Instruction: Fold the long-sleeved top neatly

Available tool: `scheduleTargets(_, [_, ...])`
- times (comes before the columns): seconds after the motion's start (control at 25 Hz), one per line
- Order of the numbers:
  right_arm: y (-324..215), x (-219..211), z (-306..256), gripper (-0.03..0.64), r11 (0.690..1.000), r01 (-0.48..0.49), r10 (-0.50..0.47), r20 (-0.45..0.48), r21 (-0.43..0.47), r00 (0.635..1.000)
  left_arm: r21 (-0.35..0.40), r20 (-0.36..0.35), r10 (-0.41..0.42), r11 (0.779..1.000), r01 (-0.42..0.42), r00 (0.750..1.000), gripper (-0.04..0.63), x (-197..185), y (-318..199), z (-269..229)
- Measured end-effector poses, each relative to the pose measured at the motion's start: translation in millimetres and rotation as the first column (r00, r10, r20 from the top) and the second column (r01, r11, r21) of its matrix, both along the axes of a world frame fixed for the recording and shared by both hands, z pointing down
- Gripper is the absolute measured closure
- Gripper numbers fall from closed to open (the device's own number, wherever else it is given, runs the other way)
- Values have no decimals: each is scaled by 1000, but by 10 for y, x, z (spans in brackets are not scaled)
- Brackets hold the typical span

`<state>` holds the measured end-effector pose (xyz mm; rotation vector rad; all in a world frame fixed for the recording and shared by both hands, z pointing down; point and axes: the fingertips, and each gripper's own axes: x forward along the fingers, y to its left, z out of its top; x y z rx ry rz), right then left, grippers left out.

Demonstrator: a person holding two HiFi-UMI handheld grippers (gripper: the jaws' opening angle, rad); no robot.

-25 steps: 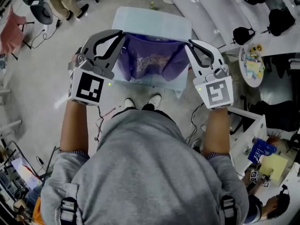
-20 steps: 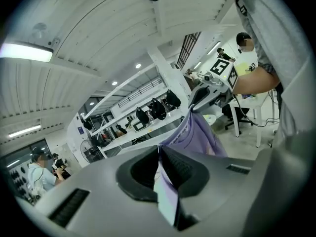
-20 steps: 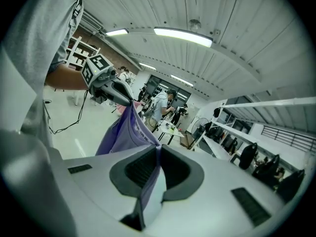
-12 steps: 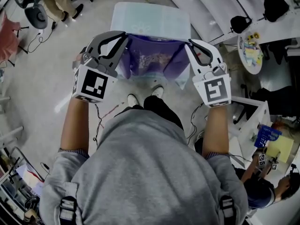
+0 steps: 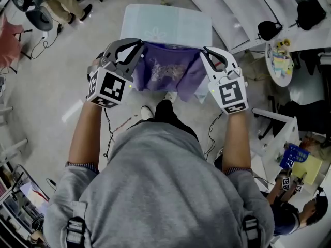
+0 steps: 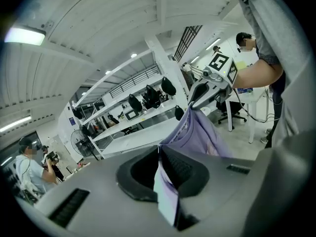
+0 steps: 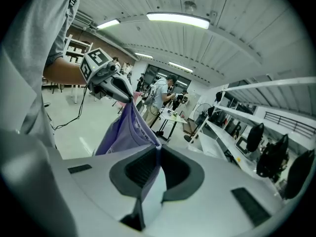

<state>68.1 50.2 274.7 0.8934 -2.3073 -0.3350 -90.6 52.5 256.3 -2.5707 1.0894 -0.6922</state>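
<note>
Well, the purple top (image 5: 168, 71) hung spread in the air between the two claws — the left claw (image 5: 138, 46) clamped tight on one upper corner, the right claw (image 5: 204, 52) tight on the other — at the near edge of the pale bench (image 5: 165, 19), in front of the person (image 5: 155, 190).

**Camera layout: one overhead, two jaw-mounted**

Head cam: steeply down over the grey sweatshirt shoulders (image 5: 160, 190), mid-range, both grippers in frame. Cams on the left gripper (image 5: 138, 44) and right gripper (image 5: 203, 51): tight behind own jaws, facing each other along the stretched purple fabric long-sleeved top (image 5: 168, 71). All three views share it.
</note>
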Motion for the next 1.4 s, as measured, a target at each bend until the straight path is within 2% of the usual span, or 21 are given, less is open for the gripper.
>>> scheduleTargets(0.28, [-567,159,308,574,997,16,-16,-10,-71,1000,-55,33,-22,998,24,999,557,156,-583,280])
scheduleTargets(0.88, [-1736,343,977,574,987,59,-62,-16,-147,998,-127,97,-84,987,96,992,557,335,-1728,963])
scheduleTargets(1.16, [-2288,241,1457,574,982,24,-33,-49,-185,998,-173,118,-66,981,86,991,557,230,-2321,1521])
scheduleTargets(1.4, [-2705,133,1877,574,975,-27,11,-74,-218,997,-229,104,-39,971,62,994,557,115,-2791,2023])
